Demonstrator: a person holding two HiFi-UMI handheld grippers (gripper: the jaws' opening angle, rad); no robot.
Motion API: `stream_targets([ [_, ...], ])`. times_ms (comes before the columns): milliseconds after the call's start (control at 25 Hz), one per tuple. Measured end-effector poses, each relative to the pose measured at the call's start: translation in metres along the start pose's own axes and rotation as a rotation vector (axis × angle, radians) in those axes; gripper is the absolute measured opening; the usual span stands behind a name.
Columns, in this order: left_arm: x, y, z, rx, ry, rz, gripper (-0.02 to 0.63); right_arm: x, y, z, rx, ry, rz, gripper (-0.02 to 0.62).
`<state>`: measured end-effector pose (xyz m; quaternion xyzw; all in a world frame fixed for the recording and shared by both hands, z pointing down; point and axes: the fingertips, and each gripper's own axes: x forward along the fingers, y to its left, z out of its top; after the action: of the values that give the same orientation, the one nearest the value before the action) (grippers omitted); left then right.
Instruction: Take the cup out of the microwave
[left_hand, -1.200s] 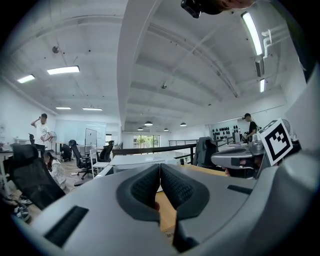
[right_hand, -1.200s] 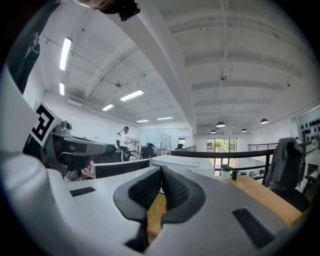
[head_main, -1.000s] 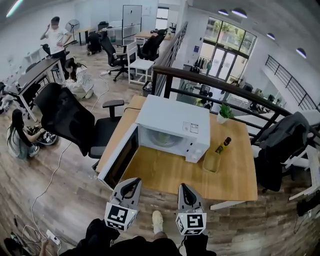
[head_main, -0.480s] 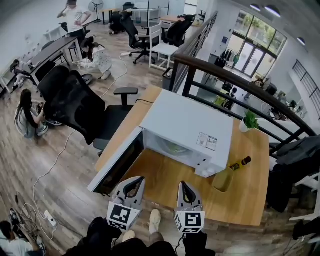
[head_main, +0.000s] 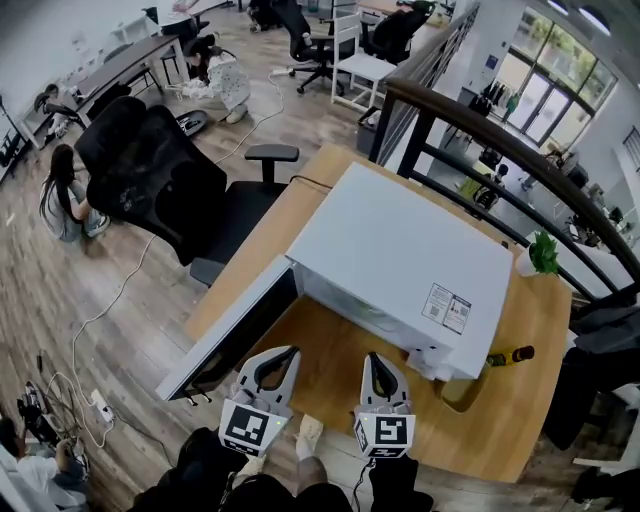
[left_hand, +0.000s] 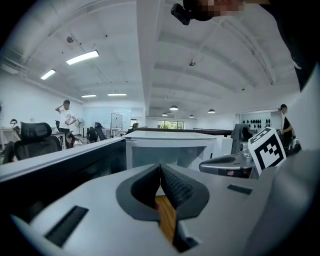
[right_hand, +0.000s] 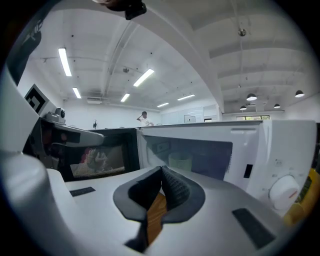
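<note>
**At the table's near edge: two clenched grippers before an open microwave**

Item 1. Left gripper (head_main: 284, 353) and right gripper (head_main: 373, 360), side by side over the front edge of the wooden table (head_main: 520, 410). In both gripper views the jaws are pressed together with nothing between them; only table wood shows below the pads.

Item 2. Change noted. Against a second ago, the head view sits closer and more steeply above the microwave (head_main: 400, 265), and both grippers have come forward and down toward its front. The oven mouth, earlier open to the head view, is now mostly tucked under the oven's top. Judged as an approach in progress, with the reach into the cavity not yet begun.

Item 3. Door (head_main: 235, 335), swung fully open to the left, so access is clear.

Item 4. Cup (right_hand: 180, 161), pale, standing upright inside the cavity. It is ahead of the right gripper's jaws and slightly to their right, well apart from them. In the left gripper view the cavity is dim and the cup cannot be made out with confidence. The jaws must part before any grasp.

Item 5. Beyond: a bottle (head_main: 510, 355) lying right of the oven, and a potted plant (head_main: 543, 253) at the far corner.
</note>
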<state>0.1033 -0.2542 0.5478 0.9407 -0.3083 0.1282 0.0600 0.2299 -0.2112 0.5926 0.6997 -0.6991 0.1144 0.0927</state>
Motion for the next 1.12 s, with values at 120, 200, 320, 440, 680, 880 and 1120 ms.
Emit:
stream_targets([
  [120,0.014,0.009,-0.007,-0.014,-0.004,0.019,0.025,0.022,-0.006,-0.006,0.010,0.003,0.020,0.017],
  [200,0.021,0.015,-0.009,-0.020,-0.027,0.033,0.025,0.034,-0.008,-0.009,0.016,0.006,0.023,0.072],
  [320,0.027,0.021,-0.010,-0.027,-0.042,0.049,0.025,0.052,-0.013,-0.012,0.024,0.010,0.006,0.133],
  [440,0.030,0.027,-0.008,-0.028,-0.063,0.063,0.025,0.068,-0.018,-0.015,0.024,0.017,-0.013,0.192],
  [680,0.031,0.036,-0.013,-0.041,0.003,0.079,0.025,0.097,-0.029,-0.019,0.018,0.017,-0.046,0.369],
  [880,0.031,0.040,-0.014,-0.046,-0.010,0.095,0.025,0.120,-0.040,-0.021,0.021,0.018,-0.077,0.466],
  [1120,0.029,0.043,-0.017,-0.050,-0.006,0.111,0.025,0.142,-0.046,-0.023,0.017,0.030,-0.080,0.497],
])
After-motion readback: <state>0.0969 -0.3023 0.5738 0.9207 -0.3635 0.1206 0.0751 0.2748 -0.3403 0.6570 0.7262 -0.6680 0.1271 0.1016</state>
